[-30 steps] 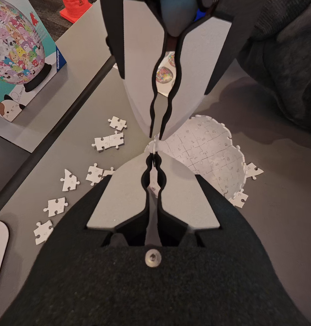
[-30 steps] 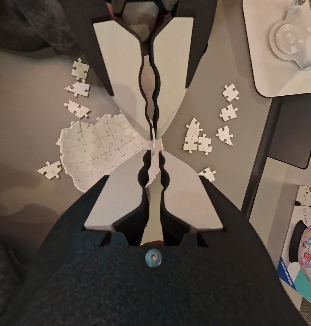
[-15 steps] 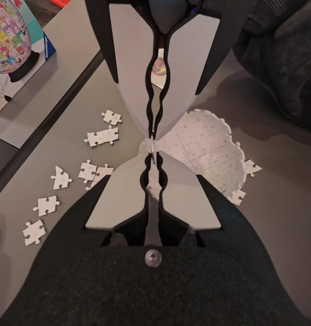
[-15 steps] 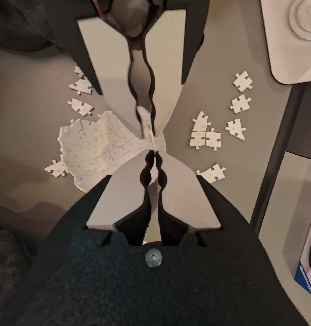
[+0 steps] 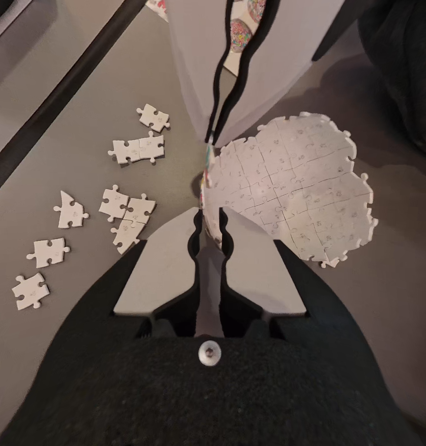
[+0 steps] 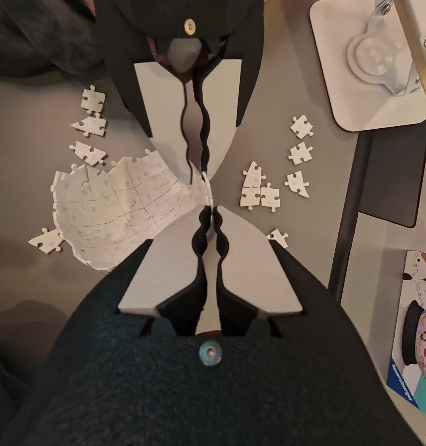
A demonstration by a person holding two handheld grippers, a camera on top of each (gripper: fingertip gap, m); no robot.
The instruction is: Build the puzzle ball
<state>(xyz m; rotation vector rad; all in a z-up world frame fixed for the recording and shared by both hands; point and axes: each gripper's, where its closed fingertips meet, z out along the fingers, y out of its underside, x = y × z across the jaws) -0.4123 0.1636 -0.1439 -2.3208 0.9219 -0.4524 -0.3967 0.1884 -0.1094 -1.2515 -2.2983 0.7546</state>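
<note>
A half-built puzzle ball shell point(image 5: 291, 188), white inside with a coloured outer face, stands tilted on the grey table point(image 5: 50, 149). My left gripper point(image 5: 210, 213) is shut on the shell's rim, which runs edge-on between its fingers. My right gripper point(image 5: 212, 141) comes in from the far side and is shut on a puzzle piece point(image 5: 208, 156) at the same rim, just beyond the left tips. In the right wrist view the shell point(image 6: 105, 207) lies to the left, my right gripper point(image 6: 211, 208) pinches the rim and my left gripper point(image 6: 198, 177) faces it closely.
Several loose white pieces point(image 5: 137, 150) lie left of the shell, and others point(image 6: 260, 193) beside it. A puzzle box point(image 6: 417, 321), a white plate with a clear mount point(image 6: 368, 60) and a dark table seam point(image 6: 347, 217) stand nearby. A person's dark sleeve point(image 5: 405, 72) is at the right. The gap from one gripper's tips to the other's is roughly 5 cm.
Both grippers have drawn the shell closer and tipped it more upright. The piece held by the right gripper now sits against the rim. The puzzle box has left the left wrist view.
</note>
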